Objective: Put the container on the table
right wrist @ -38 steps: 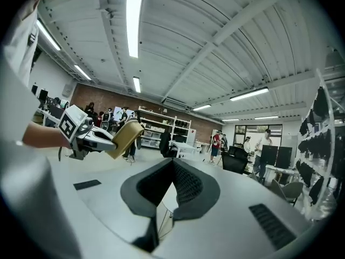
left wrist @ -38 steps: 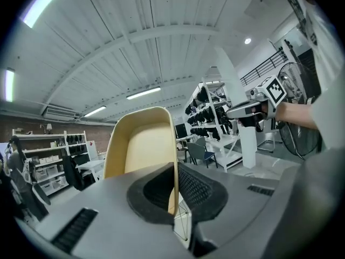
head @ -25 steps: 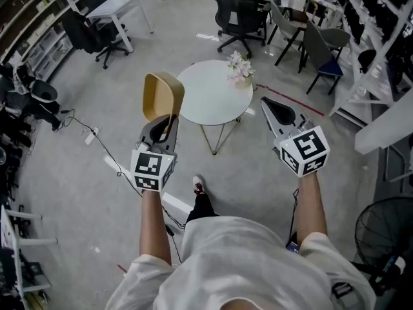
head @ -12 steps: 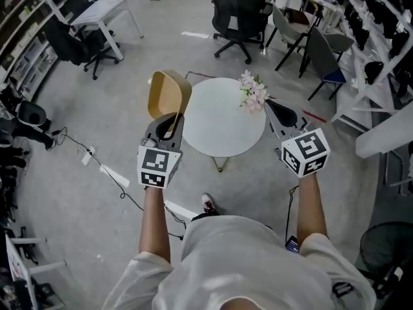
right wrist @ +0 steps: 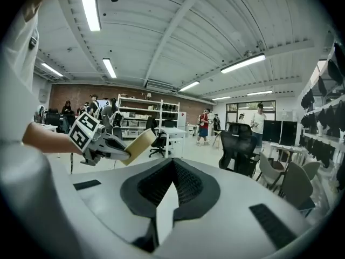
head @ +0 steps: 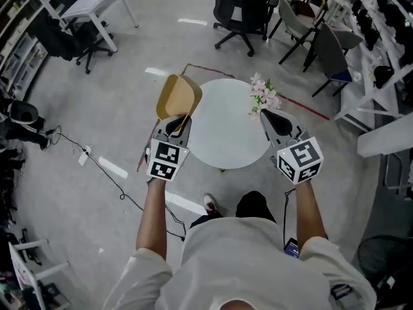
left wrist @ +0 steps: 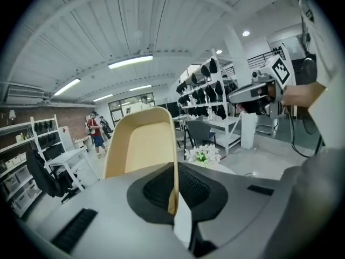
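Observation:
A tan, shallow container (head: pixel 179 97) stands on edge in the air over the left rim of the round white table (head: pixel 226 134). My left gripper (head: pixel 175 123) is shut on its lower rim. In the left gripper view the container (left wrist: pixel 141 144) rises straight out of the closed jaws, which pinch its wall. My right gripper (head: pixel 270 117) hangs over the table's right edge, shut and empty, just below a bunch of pale flowers (head: pixel 263 95). From the right gripper view the container (right wrist: pixel 139 143) shows at the left, held out by the left gripper (right wrist: pixel 102 142).
Black office chairs (head: pixel 245 5) and grey chairs (head: pixel 326 41) stand beyond the table. A white desk (head: pixel 90 5) is at the far left, shelving (head: pixel 387 57) at the right. A cable (head: pixel 97 166) runs over the concrete floor. People stand far off (right wrist: pixel 204 125).
Both grippers have come forward to the table, which now lies right between them. The container, earlier left of the table, now hangs over its left rim.

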The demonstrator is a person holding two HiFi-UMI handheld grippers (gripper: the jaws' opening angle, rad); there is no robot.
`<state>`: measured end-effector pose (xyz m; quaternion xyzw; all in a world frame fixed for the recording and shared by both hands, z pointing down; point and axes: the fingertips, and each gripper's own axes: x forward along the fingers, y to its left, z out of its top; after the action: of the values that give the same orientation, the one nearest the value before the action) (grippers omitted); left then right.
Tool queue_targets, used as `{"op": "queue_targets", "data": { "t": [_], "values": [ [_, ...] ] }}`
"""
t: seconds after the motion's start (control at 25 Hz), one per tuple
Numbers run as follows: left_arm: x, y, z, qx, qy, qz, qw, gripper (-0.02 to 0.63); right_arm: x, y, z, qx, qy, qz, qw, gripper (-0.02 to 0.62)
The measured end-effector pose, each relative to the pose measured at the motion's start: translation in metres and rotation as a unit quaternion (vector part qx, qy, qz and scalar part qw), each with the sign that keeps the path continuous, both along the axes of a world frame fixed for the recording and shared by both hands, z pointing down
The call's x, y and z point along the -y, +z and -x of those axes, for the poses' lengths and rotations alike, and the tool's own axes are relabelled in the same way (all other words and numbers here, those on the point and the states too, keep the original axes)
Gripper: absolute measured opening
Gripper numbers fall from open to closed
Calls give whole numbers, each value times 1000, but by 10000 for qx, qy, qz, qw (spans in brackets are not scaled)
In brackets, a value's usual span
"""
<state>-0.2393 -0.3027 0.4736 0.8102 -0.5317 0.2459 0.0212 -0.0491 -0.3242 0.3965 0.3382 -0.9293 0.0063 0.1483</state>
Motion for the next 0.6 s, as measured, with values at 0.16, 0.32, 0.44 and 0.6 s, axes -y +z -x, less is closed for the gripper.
{"op": "queue_targets", "data": {
  "t": [0.16, 0.32, 0.44, 0.6],
  "values": [
    [48, 55, -6, 148, 11, 511, 9986, 23, 42, 35, 0, -173, -128, 248, 9995, 14],
    [108, 107, -18, 254, 4, 1065, 9940, 21, 98, 67, -5, -396, -137, 420, 9982, 3],
    [150, 153, -29, 299, 57, 1503, 9882, 21, 135, 95, -9, -621, -213, 605, 9960, 3],
    [204, 221, -43, 536, 234, 2027, 9775, 21, 174, 121, -18, -523, -201, 877, 9946, 3]
  ]
}}
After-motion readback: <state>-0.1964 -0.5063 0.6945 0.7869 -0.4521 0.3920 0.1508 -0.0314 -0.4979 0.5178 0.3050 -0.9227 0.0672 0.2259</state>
